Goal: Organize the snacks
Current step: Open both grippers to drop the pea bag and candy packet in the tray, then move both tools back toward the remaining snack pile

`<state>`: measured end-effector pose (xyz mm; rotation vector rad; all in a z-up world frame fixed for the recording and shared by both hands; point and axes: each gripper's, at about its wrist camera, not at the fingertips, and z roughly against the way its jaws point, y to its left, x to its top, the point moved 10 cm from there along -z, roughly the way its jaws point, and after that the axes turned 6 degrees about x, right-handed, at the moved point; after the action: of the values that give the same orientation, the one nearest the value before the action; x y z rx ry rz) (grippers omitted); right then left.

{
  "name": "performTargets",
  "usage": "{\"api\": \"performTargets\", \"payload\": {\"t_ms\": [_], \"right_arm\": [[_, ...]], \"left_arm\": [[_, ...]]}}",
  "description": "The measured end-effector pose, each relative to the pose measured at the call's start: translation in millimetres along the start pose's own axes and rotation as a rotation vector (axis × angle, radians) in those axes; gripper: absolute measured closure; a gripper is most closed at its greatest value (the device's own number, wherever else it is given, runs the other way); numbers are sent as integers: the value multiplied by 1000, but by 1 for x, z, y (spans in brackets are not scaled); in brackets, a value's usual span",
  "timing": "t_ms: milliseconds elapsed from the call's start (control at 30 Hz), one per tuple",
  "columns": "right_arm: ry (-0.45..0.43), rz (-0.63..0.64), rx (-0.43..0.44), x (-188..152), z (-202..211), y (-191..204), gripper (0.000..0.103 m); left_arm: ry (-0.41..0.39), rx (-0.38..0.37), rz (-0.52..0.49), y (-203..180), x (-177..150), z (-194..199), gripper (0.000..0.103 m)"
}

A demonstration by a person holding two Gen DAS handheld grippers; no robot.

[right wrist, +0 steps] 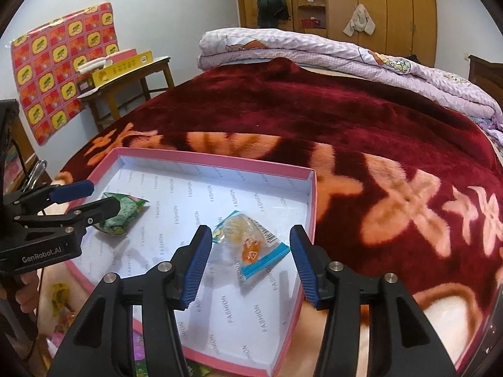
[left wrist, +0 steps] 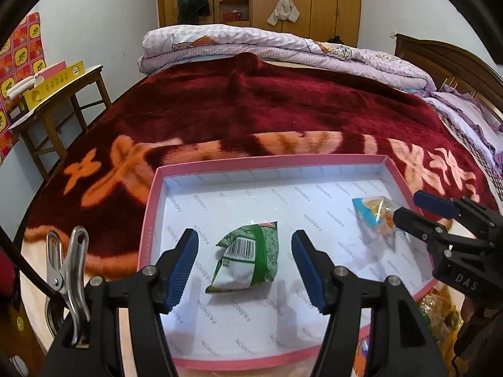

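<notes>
A pink-rimmed shallow box (left wrist: 151, 213) (right wrist: 309, 216) lies on the red blanket, its white floor printed "FASHION". A green snack packet (left wrist: 248, 257) (right wrist: 125, 213) lies in it. My left gripper (left wrist: 245, 267) is open, its blue pads either side of the green packet, not touching it. A clear packet with blue edge and orange snacks (left wrist: 375, 216) (right wrist: 251, 245) lies at the box's right side. My right gripper (right wrist: 248, 264) is open around it, apart from it. The right gripper also shows in the left wrist view (left wrist: 411, 205), and the left gripper in the right wrist view (right wrist: 94, 198).
More snack packets lie outside the box at its near edge (left wrist: 440, 311) (right wrist: 63, 298). A metal clip (left wrist: 67, 264) sits by the left gripper. Folded quilts (left wrist: 283, 47) lie at the bed's far end. A wooden table with boxes (left wrist: 56, 84) stands to the left.
</notes>
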<state>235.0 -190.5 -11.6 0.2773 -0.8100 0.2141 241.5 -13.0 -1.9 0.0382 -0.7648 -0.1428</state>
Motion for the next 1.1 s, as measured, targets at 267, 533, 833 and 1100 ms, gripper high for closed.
{"api": "performTargets", "payload": {"t_ms": [267, 533, 833, 1100], "right_arm": [[-13, -8, 18, -2, 19, 10, 50], [-7, -5, 30, -11, 32, 18, 50], [-8, -17, 57, -23, 50, 30, 50], [-1, -33, 62, -38, 63, 34, 50]], "left_arm": [[-6, 1, -11, -2, -9, 22, 38], [-8, -1, -12, -5, -21, 41, 38], [1, -3, -4, -5, -36, 59, 38], [14, -9, 12, -4, -51, 70, 38]]}}
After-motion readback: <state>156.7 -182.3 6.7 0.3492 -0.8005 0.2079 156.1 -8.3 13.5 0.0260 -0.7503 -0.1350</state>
